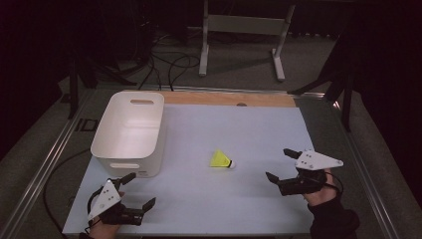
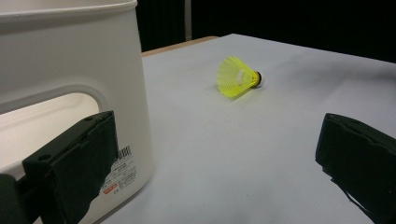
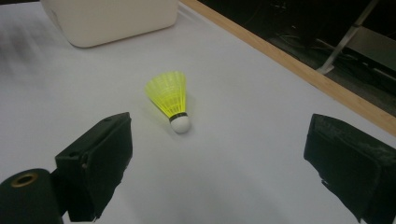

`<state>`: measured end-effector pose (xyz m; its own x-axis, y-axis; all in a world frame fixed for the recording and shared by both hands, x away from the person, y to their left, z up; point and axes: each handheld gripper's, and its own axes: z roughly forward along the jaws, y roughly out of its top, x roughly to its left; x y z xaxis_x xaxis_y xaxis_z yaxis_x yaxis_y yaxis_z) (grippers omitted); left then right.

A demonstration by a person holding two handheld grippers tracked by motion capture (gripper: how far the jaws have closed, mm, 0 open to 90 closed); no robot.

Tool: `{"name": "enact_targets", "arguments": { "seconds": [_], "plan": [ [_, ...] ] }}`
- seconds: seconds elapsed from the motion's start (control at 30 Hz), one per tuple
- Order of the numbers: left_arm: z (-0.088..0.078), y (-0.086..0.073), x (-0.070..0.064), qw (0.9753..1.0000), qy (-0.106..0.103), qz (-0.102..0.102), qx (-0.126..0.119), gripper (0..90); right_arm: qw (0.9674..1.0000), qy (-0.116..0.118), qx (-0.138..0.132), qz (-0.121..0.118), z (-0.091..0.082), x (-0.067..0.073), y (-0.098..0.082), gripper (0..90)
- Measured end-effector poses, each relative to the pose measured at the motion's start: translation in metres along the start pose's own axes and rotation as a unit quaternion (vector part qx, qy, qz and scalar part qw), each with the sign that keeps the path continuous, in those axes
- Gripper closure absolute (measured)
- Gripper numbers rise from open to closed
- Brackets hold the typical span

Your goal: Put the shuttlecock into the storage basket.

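A yellow shuttlecock [image 1: 220, 160] lies on its side near the middle of the white desk [image 1: 239, 199], right of a white bin [image 1: 130, 130] (handle slots in its ends), while the left tongs [image 1: 135, 191] and right tongs [image 1: 279, 165] both gape wide, gripping nothing.

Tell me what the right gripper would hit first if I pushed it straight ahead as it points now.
Most likely the yellow shuttlecock: it lies on the white table ahead of the open right gripper, its white cork end toward the gripper. It sits left of centre, so the left jaw may touch first.
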<state>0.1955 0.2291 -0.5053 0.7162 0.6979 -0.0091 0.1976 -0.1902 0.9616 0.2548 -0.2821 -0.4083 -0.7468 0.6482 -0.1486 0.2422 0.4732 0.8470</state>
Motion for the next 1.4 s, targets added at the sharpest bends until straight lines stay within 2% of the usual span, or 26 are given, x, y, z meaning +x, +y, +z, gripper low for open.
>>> {"name": "enact_targets", "arguments": {
  "seconds": [0.4, 0.6, 1.03, 1.4],
  "plan": [
    [0.0, 0.0, -0.001, 1.0, 0.0, 0.0, -0.001, 0.0, 0.9998, 0.015, 0.009, -0.012, 0.011, -0.004, 0.016, 7.9],
    [0.0, 0.0, -0.001, 1.0, -0.001, 0.001, 0.0, 0.0, 0.9992, 0.037, 0.014, -0.013, 0.019, -0.005, 0.024, 7.9],
    [0.0, 0.001, -0.001, 1.0, -0.001, 0.003, -0.001, 0.0, 0.9978, 0.06, 0.022, -0.018, 0.036, -0.004, 0.033, 7.9],
    [0.0, 0.002, -0.002, 1.0, -0.004, 0.005, -0.002, 0.0, 0.996, 0.079, 0.039, -0.018, 0.053, -0.001, 0.035, 7.9]
  ]
}}
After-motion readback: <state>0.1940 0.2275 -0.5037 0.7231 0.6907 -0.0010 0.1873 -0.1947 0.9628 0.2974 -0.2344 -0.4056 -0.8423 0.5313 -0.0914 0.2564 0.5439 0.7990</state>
